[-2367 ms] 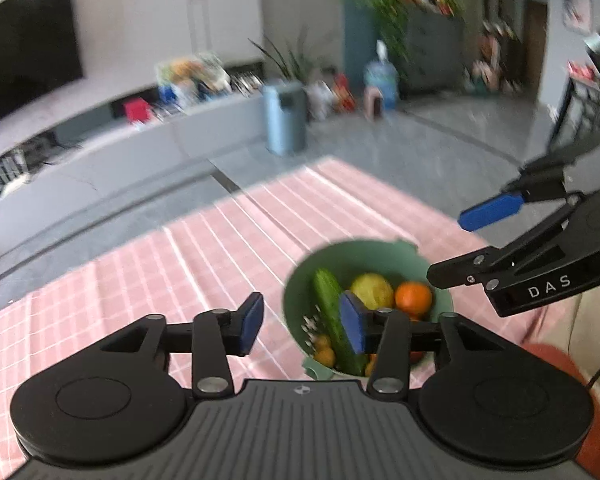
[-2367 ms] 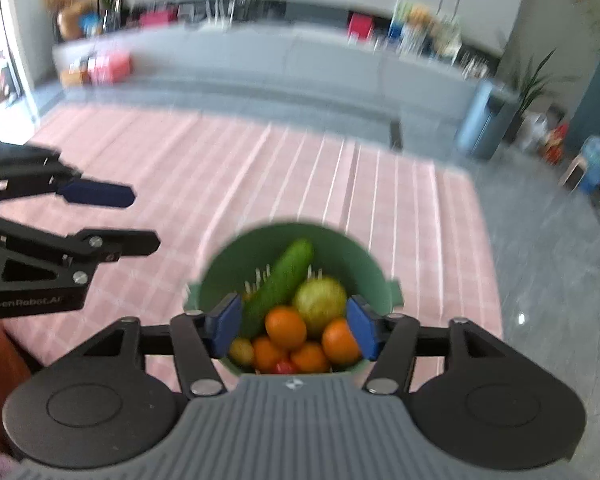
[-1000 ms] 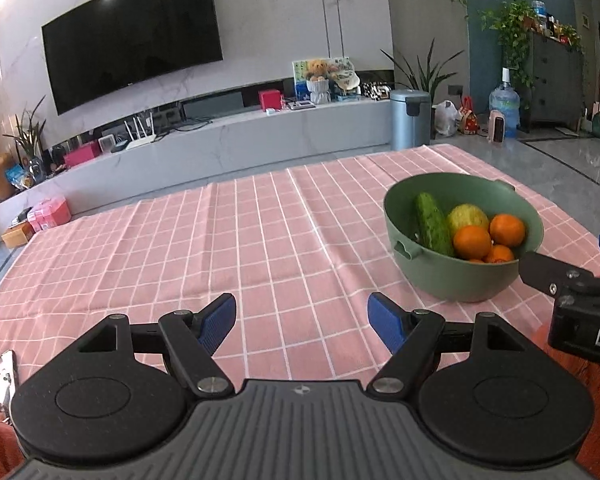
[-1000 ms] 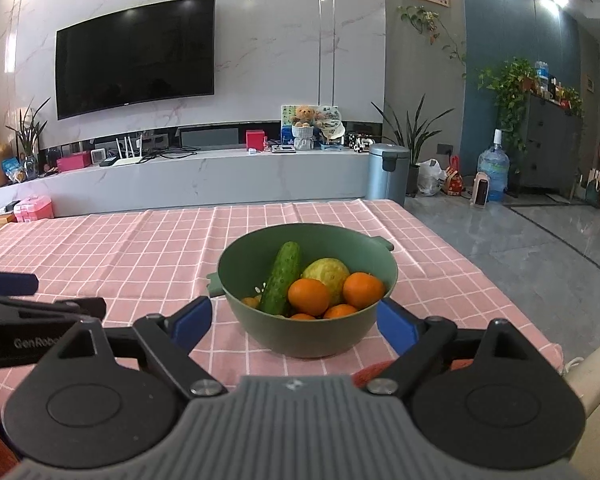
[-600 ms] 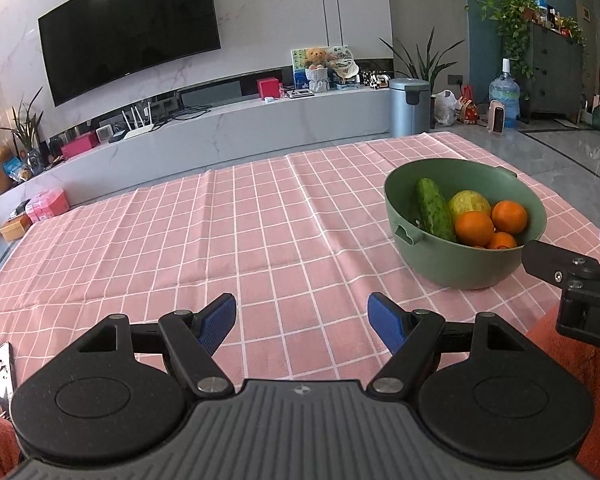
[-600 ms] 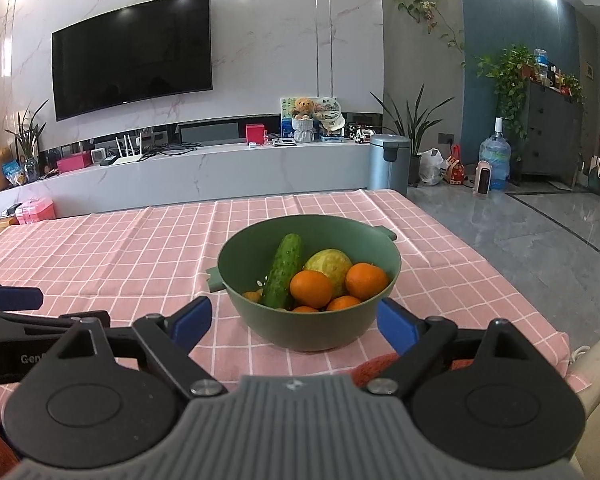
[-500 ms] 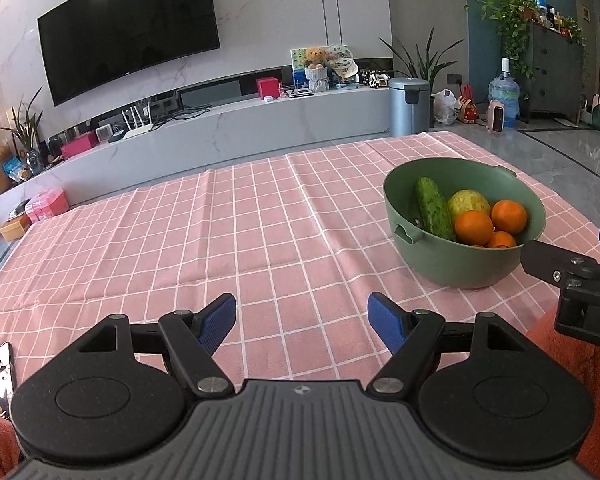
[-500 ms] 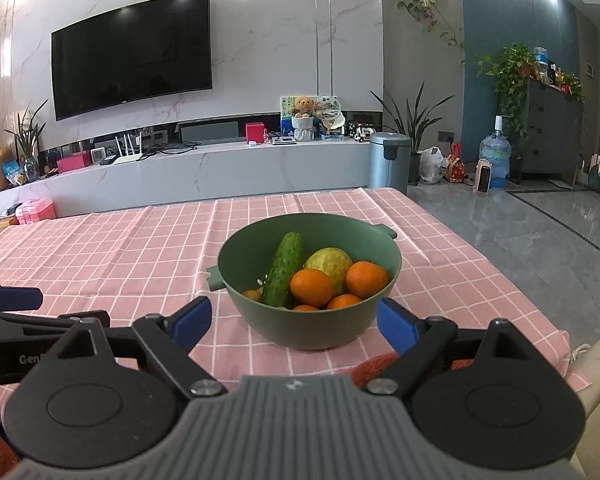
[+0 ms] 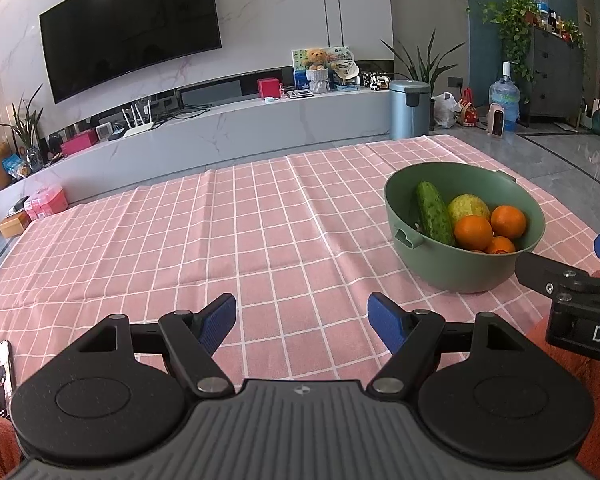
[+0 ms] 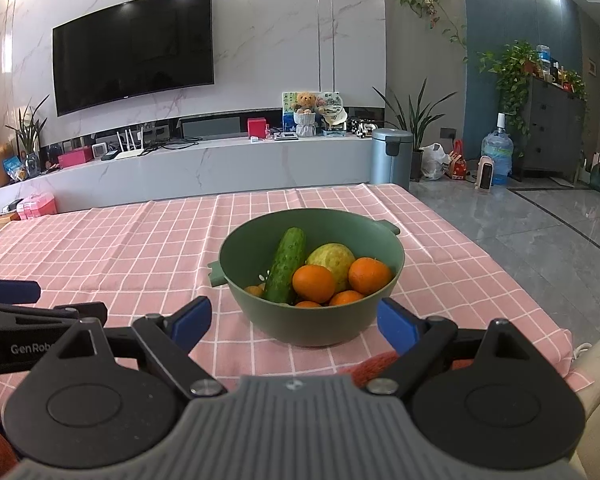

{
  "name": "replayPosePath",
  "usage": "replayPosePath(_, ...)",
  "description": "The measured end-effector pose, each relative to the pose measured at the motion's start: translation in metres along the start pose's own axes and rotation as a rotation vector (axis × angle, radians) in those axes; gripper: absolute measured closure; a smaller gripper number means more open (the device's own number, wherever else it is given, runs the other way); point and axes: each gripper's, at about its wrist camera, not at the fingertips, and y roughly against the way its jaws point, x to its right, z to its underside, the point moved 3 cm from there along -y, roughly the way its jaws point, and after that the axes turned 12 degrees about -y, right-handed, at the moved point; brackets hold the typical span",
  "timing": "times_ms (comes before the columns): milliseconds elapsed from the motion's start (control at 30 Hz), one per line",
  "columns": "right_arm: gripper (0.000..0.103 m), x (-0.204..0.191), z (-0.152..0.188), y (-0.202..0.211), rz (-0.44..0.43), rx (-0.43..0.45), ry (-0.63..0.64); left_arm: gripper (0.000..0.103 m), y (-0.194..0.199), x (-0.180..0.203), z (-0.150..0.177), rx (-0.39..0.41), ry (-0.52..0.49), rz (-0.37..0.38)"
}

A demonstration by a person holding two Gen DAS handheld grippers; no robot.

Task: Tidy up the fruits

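One green bowl [image 10: 260, 248] sits on the pink checked tablecloth [image 10: 140, 248], holding one cucumber [image 10: 286, 266], one guava [image 10: 334, 258] and at least five oranges [image 10: 314, 283]. The left gripper [image 9: 302, 316] and right gripper [image 10: 294, 320] are both spread wide, holding nothing.

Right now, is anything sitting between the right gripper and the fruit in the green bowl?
Nothing visible blocks it. The right gripper has its jaws open, facing the green bowl across bare pink tablecloth. The bowl's near wall stands in front of the oranges and cucumber, so reach over the rim.
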Motion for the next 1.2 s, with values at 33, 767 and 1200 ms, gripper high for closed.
replayPosePath(33, 0.017, 0.0, 0.0001, -0.0005, 0.0, 0.0, 0.001, 0.015, 0.0001, -0.0002, 0.0, 0.001, 0.0, 0.0)
replayPosePath(767, 0.017, 0.0004, 0.0014, -0.0019, 0.001, -0.001, 0.011, 0.015, 0.0046, -0.0046, -0.0038, 0.011, 0.015, -0.002)
replayPosePath(1200, 0.017, 0.0003, 0.0015, -0.0014, 0.0, 0.0, 0.012, 0.015, 0.0054, -0.005, -0.0034, 0.012, 0.018, 0.001)
